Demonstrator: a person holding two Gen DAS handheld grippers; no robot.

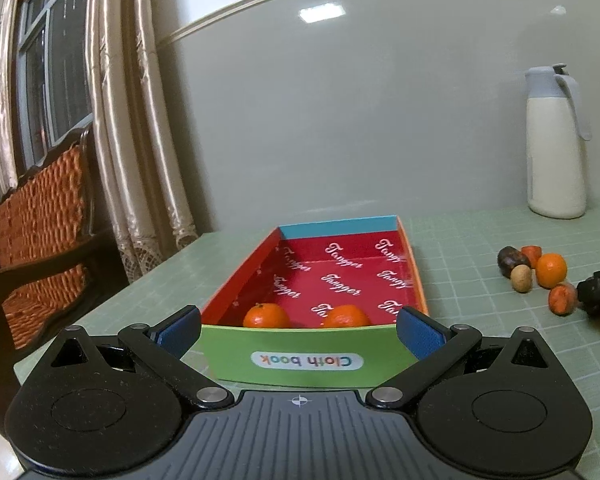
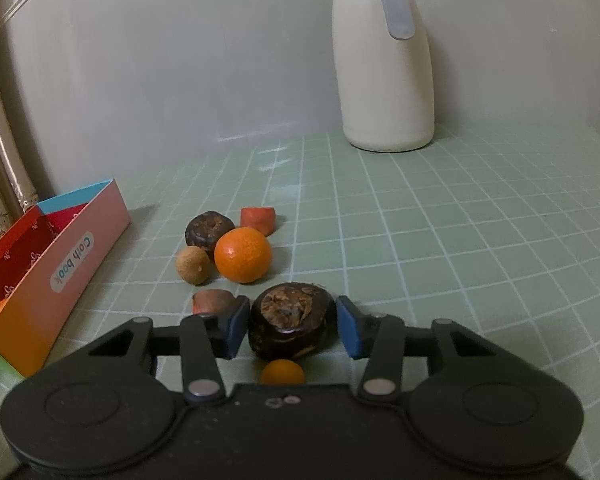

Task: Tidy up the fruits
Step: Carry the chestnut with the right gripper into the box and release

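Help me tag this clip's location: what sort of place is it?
Probably a home living or dining room: pale satin curtains by a window, a carved wooden wicker-backed chair, and a white thermos jug on the green gridded table.

Small orange fruit (image 2: pixel 282 372) half hidden behind right gripper body. Box's (image 1: pixel 308 364) near wall hides lower halves of two oranges (image 1: pixel 266 315). Jug (image 2: pixel 384 60) top cut off.

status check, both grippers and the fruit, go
Left gripper open, facing box, two oranges inside. Right gripper open around dark fruit, not clamped. Small orange fruit close beneath.
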